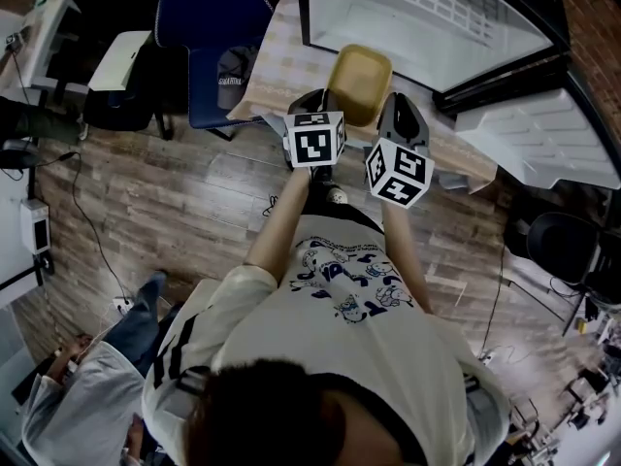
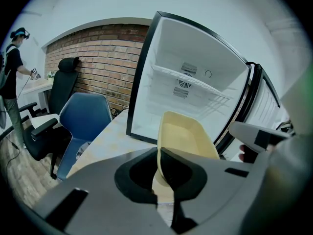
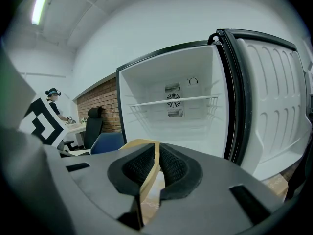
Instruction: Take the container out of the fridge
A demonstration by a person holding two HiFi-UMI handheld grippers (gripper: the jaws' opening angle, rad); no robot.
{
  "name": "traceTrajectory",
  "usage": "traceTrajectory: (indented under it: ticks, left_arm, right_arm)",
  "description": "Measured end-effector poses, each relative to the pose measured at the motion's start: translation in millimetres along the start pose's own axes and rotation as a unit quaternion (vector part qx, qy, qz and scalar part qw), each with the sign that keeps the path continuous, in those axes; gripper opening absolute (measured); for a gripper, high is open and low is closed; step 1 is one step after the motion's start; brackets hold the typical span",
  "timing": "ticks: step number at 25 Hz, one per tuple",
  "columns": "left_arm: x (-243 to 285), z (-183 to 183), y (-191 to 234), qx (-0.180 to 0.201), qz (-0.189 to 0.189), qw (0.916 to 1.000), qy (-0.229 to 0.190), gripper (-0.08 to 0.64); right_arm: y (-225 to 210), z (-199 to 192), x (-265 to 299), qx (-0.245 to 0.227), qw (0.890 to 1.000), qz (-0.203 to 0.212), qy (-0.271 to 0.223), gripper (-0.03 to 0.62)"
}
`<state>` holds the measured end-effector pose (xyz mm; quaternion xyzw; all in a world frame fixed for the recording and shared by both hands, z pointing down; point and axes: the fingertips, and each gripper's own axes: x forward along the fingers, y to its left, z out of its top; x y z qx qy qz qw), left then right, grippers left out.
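Pinches yellow container (image 1: 360, 83) by opposite rims between fingers of left gripper (image 2: 161, 155) and right gripper (image 3: 152, 168). Holds it over worktop (image 1: 277, 61), before open fridge (image 1: 417, 8).

The fridge (image 3: 146, 89) stands open ahead; a wire shelf (image 3: 205, 99) splits its cavity into upper and lower bays, each with room. Its open door (image 3: 274, 97) walls off the right side. The container (image 1: 359, 81), clamped by the left gripper (image 2: 164, 165) and right gripper (image 3: 155, 168), fills the space before the opening. A blue chair (image 1: 209, 17) flanks the tabletop (image 1: 272, 66) on the left.
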<state>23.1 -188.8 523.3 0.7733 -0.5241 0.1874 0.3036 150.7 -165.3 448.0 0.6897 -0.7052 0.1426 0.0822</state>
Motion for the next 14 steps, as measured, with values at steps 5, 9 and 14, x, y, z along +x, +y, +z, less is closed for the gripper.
traceTrajectory:
  ticks: [5, 9, 14]
  left_arm:
    - [0.7, 0.8, -1.4, 0.002, 0.000, 1.0000, 0.001, 0.029]
    - [-0.1, 1.0, -0.7, 0.002, 0.000, 1.0000, 0.001, 0.029]
    - [0.3, 1.5, -2.7, 0.003, -0.001, 1.0000, 0.000, 0.029]
  right_arm:
    - [-2.7, 1.0, 0.0, 0.001, 1.000, -0.002, 0.000, 0.051]
    - [-2.4, 1.9, -1.0, 0.000, 1.000, -0.003, -0.001, 0.051]
    - [-3.2, 1.9, -1.3, -0.001, 1.000, -0.004, -0.002, 0.051]
